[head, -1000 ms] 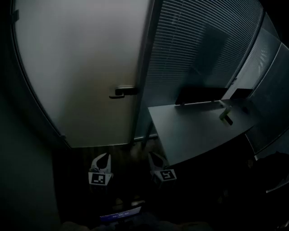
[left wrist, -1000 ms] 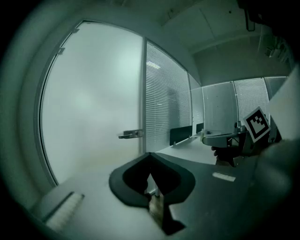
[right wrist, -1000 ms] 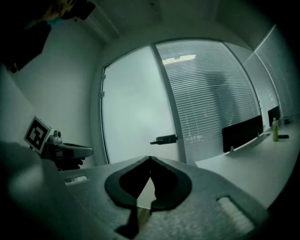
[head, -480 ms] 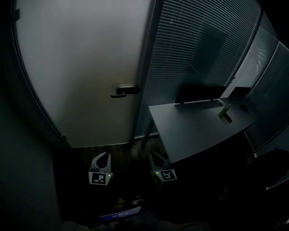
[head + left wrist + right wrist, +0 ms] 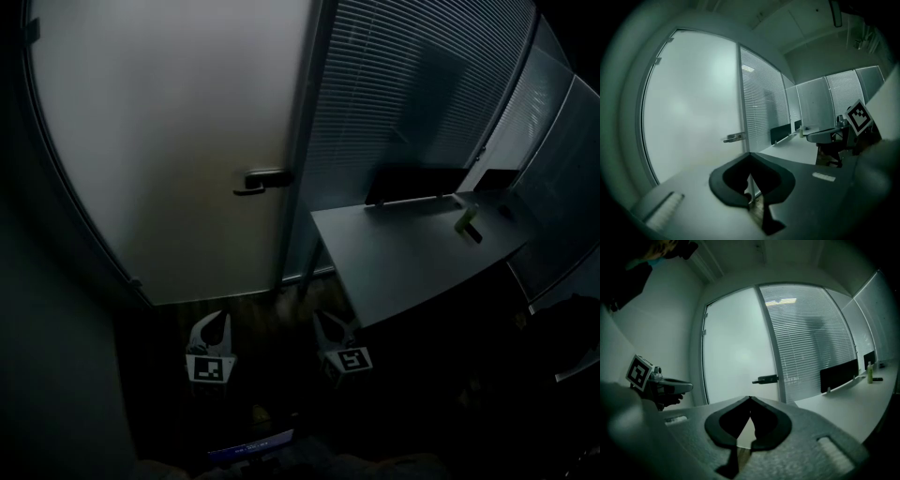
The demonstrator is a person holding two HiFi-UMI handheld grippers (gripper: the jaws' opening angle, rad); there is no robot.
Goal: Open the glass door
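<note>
The frosted glass door [image 5: 169,141] stands closed ahead, its dark lever handle [image 5: 262,178] on the right edge. Both grippers hang low in front of it, well short of the handle. My left gripper [image 5: 219,319] is shut and holds nothing, below and left of the handle. My right gripper [image 5: 320,317] is also shut and empty, below and right of it. In the left gripper view the handle [image 5: 734,137] shows just above the closed left gripper [image 5: 749,154]. In the right gripper view the handle [image 5: 766,378] sits slightly above and right of the closed right gripper [image 5: 750,398].
A grey desk [image 5: 412,248] with a dark screen panel [image 5: 412,183] and a small green bottle [image 5: 463,222] juts in at the right, close to my right gripper. A blinded glass wall [image 5: 403,94] runs right of the door. A dark wall closes the left side.
Both grippers have edged a little forward toward the door, jaws still shut. The handle sits slightly higher and further right in the head view.
</note>
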